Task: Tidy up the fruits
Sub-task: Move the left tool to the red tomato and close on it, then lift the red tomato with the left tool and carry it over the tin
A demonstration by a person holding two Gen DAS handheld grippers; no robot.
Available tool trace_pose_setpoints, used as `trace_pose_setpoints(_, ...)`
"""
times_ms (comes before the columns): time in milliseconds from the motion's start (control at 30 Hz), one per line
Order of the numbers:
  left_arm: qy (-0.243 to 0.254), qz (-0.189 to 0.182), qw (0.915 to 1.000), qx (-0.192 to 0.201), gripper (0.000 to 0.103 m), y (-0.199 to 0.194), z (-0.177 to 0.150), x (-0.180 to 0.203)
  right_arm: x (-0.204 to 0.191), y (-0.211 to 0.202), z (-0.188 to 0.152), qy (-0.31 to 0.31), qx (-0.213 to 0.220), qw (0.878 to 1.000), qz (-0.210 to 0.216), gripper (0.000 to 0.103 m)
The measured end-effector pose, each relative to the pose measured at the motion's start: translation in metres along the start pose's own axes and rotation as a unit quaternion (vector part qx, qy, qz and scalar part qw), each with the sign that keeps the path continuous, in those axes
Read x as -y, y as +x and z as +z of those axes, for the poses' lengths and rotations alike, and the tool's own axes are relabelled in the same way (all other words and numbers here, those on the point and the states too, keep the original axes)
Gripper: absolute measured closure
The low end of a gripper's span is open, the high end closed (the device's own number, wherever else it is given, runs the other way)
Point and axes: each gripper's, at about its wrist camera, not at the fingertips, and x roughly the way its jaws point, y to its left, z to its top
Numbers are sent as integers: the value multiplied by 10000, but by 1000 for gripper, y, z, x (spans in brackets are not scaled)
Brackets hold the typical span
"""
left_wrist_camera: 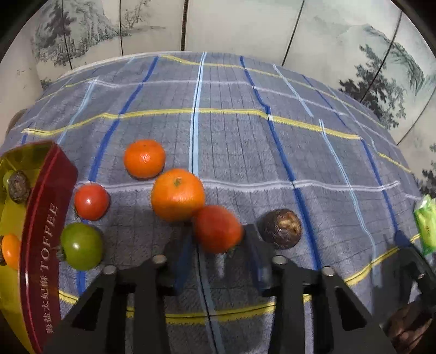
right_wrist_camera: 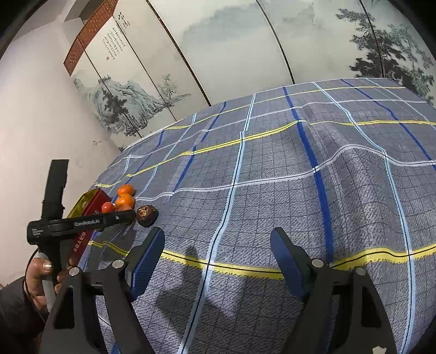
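A red tomato (left_wrist_camera: pixel 217 228) sits clamped between the two fingers of the left gripper (left_wrist_camera: pixel 216 245), whose jaws are drawn in tight against its sides. It is slightly blurred, and whether it rests on the cloth or is lifted off it cannot be told. Touching it on the far left is a large orange (left_wrist_camera: pixel 177 194), and a second orange (left_wrist_camera: pixel 144 158) lies just beyond that. To the right of the held tomato, just beside the right finger, is a brown wrinkled fruit (left_wrist_camera: pixel 283 228). To the left lie a smaller red tomato (left_wrist_camera: pixel 91 201) and, nearer, a green tomato (left_wrist_camera: pixel 81 246). Both are close to the side of a red tin (left_wrist_camera: pixel 41 245) marked TOFFEE with a gold inside, which holds another brown fruit (left_wrist_camera: pixel 18 186) and a small orange fruit (left_wrist_camera: pixel 11 251).

Everything rests on a grey-blue checked cloth (left_wrist_camera: pixel 245 152) with blue, white and yellow stripes. A painted folding screen (left_wrist_camera: pixel 245 24) stands behind it.

The right gripper (right_wrist_camera: pixel 218 261) hovers over a bare stretch of cloth well to the right of the fruit, its jaws wide apart with nothing between them. In its view a hand (right_wrist_camera: pixel 41 280) grips the left tool's handle.
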Motion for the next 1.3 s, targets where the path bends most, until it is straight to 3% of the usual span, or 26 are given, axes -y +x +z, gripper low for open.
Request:
trace_pose_setpoints(200, -119, -211, 9996, 155, 70, -8, -13, -4, -1, 1, 0, -8, -1, 10000, -78, 25)
trace_pose_setpoints(300, 20, -121, 9992, 374, 70, -26, -21, 3, -1, 4, 0, 20, -30, 9998, -217, 25)
trace_pose_setpoints(600, -24, -447, 9966, 697, 70, -85, -38, 7, 5, 12, 0, 210, -157, 9986, -459, 25)
trace_pose_setpoints(867, -324, -560, 9936, 931, 70, -131, -49, -22, 5, 16, 1, 270, -222, 9978, -565, 25)
trace_pose_setpoints(1067, -607, -375, 9921, 1035, 70, -157, -64, -61, 4, 19, 1, 285, -259, 9974, -606, 25)
trace_pose_setpoints(1300, -981, 106, 9891, 1093, 70, -175, -84, -119, 3, 20, 1, 271, -257, 9971, -661, 25)
